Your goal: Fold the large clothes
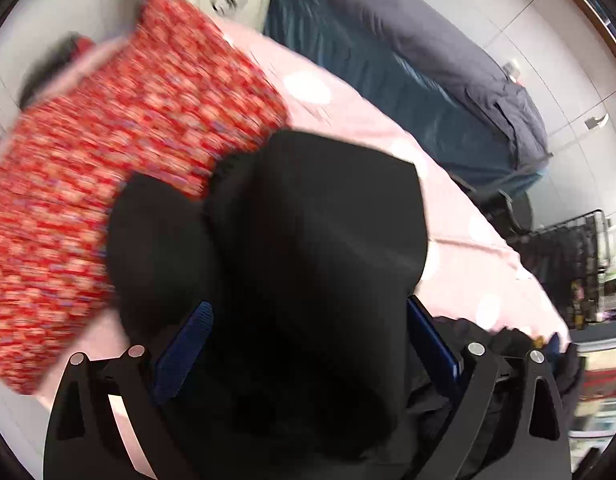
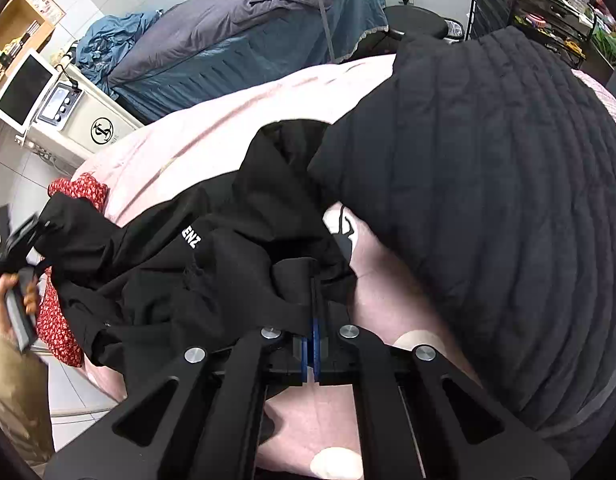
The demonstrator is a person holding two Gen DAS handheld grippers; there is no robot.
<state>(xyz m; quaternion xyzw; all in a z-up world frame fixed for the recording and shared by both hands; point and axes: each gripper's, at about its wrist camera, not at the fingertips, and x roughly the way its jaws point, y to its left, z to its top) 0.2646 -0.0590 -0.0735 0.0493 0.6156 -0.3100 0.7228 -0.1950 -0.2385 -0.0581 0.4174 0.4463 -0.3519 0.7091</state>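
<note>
Right wrist view: the right gripper (image 2: 312,300) is clenched on a fold of the black garment (image 2: 211,248), which lies crumpled on the pink bedcover (image 2: 211,136). The left gripper (image 1: 308,344) hangs released, fabric between its fingers. Folding looks barely begun; nothing is squared yet.

- Black garment (image 2: 235,264): thin dark cloth with small white lettering, crumpled in loose folds on the pink bed (image 2: 211,132). One bunched fold is pinched at its near edge; its far end is lifted at the bed's left side.
- Quilted black piece (image 2: 500,200): thick, ribbed with stitched lines, lying in a rounded heap on the bed just right of the thin garment, overlapping its edge.
- Red patterned garment (image 1: 119,168): red with small pale print, spread on the bed's left edge, partly under the black cloth.
</note>
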